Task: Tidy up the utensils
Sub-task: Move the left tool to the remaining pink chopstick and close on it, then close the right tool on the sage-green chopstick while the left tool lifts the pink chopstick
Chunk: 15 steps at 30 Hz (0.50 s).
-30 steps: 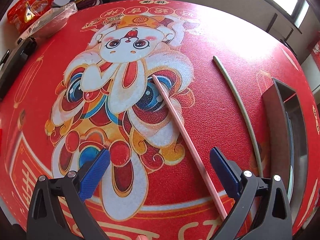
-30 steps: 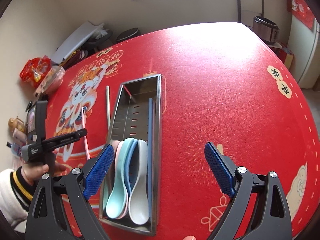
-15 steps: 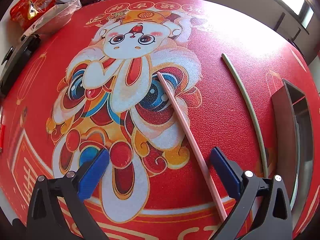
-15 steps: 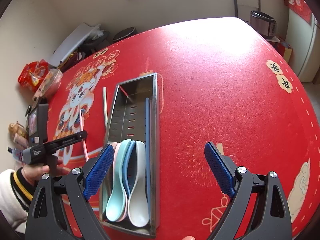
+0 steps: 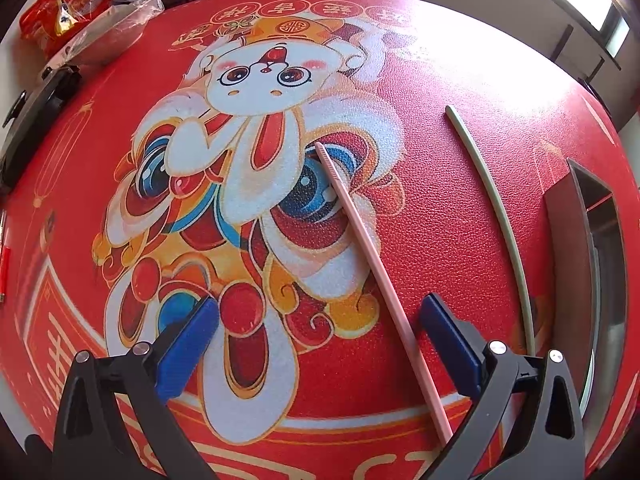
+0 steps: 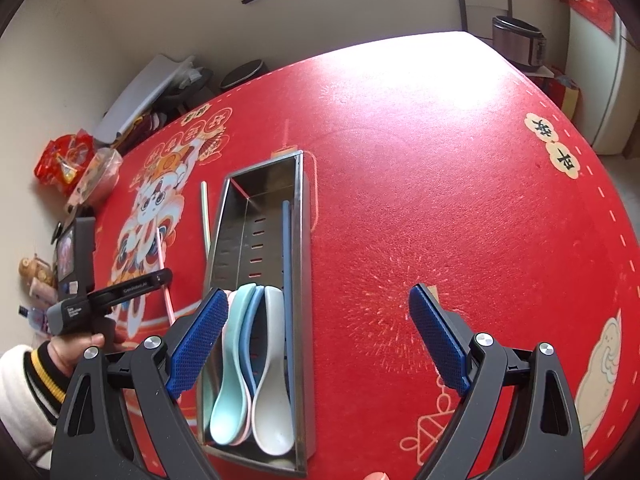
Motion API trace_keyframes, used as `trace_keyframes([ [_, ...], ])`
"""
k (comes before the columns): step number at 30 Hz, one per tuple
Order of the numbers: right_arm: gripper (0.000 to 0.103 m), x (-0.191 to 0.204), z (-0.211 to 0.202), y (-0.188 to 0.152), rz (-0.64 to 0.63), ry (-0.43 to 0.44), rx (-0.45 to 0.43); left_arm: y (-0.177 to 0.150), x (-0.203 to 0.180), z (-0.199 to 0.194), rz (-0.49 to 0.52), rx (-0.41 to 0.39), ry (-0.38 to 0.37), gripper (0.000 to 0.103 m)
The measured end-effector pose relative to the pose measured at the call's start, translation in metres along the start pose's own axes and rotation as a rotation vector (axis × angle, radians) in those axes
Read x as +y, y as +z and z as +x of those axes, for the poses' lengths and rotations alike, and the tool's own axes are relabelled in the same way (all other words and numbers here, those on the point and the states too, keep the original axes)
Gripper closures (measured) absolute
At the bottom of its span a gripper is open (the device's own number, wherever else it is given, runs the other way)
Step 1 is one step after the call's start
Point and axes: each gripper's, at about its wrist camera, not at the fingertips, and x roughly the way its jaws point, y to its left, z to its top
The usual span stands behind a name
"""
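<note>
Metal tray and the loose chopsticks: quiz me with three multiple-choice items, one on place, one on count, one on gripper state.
1. Where does the pink chopstick lie?
A. in the metal tray
B. on the red mat, left of the tray
C. in the right gripper

2. How many spoons are in the tray?
A. one
B. two
C. four

3. The left gripper is:
A. open, empty
B. shut on the green chopstick
C. out of view

Answers: 1 B, it rests on the lion print; 2 C, four nested bowls show; 3 A, its pads are spread with only mat and the pink chopstick between.
</note>
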Motion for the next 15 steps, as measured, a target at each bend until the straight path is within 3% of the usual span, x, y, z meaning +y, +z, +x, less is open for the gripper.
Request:
trace_keyframes([
  [3, 0.014, -0.001, -0.002, 0.000, 0.000, 0.003, -0.007, -0.001, -0.002, -0.003, 0.016, 0.001, -0.009, 0.012],
  [6, 0.014, -0.003, -0.003, 0.001, 0.008, 0.007, -0.008, -0.004, -0.011, -0.011, 0.068, -0.010, -0.021, 0.037],
  [8, 0.014, -0.004, -0.002, 0.001, 0.010, 0.006, -0.011, -0.005, -0.020, -0.016, 0.104, -0.004, -0.034, 0.064],
  [10, 0.014, -0.004, -0.001, 0.002, 0.006, 0.002, -0.013, -0.007, -0.027, -0.018, 0.135, 0.003, -0.045, 0.083],
  [11, 0.014, -0.004, -0.001, 0.002, 0.004, 0.003, -0.013, -0.009, -0.030, -0.019, 0.148, 0.005, -0.049, 0.088],
  [15, 0.014, -0.003, -0.001, 0.003, 0.008, 0.014, -0.009, -0.016, -0.031, -0.021, 0.154, -0.003, -0.069, 0.091],
])
